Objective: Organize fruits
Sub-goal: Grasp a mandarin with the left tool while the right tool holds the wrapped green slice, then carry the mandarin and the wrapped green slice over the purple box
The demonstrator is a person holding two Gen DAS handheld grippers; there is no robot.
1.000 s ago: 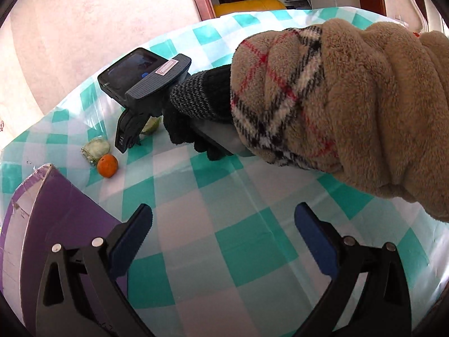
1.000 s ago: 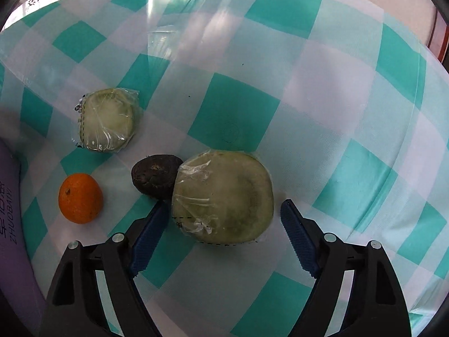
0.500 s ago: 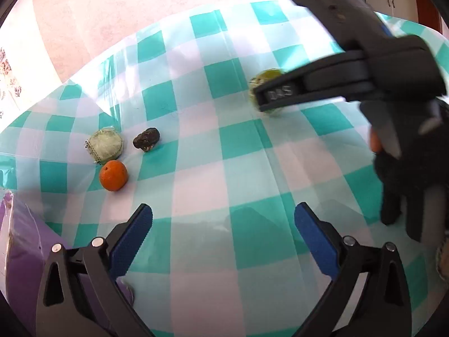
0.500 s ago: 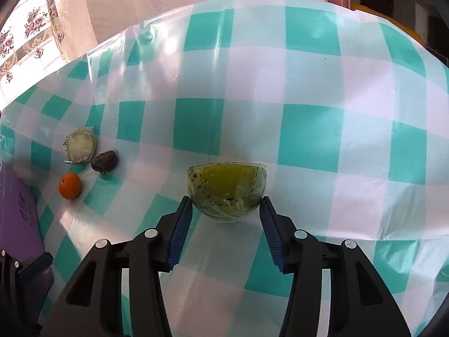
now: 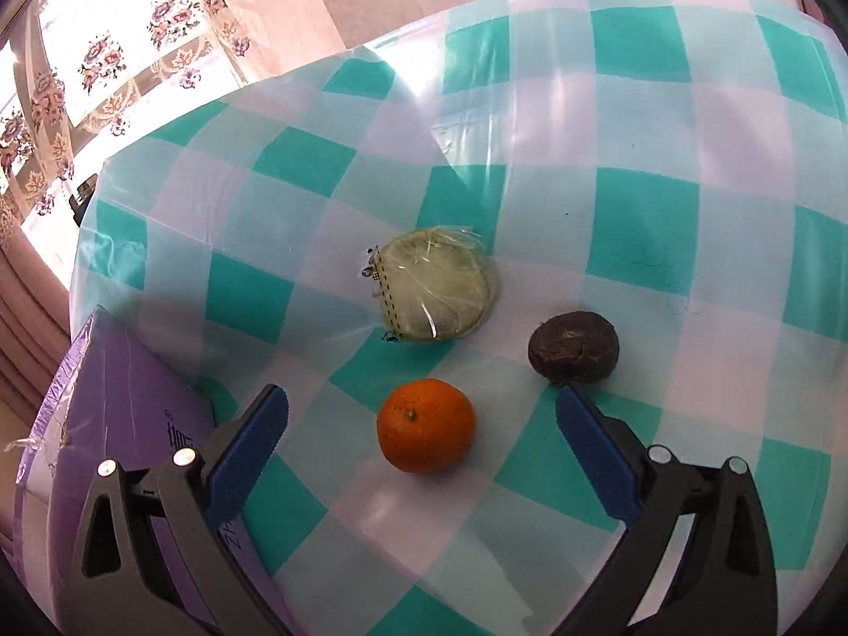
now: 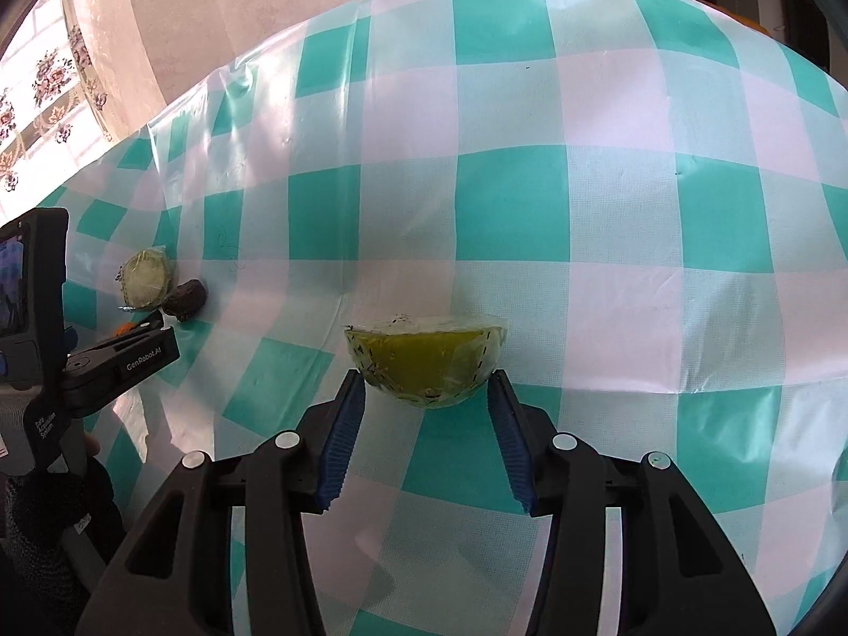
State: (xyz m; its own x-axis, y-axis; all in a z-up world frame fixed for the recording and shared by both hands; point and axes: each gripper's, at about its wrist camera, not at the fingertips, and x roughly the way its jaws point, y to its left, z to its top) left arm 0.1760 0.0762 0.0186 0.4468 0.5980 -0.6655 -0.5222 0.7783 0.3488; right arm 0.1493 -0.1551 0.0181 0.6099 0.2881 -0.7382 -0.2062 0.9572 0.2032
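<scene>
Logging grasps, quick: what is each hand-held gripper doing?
Left hand-held gripper: open, holding nothing.
Right hand-held gripper: shut on wrapped green fruit half.

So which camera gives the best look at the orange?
The left wrist view: the orange sits whole and close between the open fingers. In the right wrist view only an orange sliver peeks out behind the left gripper.

In the right wrist view the left gripper (image 6: 146, 336) hides nearly all of the orange (image 6: 125, 326). The purple box (image 5: 106, 424) at the table's left edge runs past the frame, its printed lettering unreadable.
</scene>
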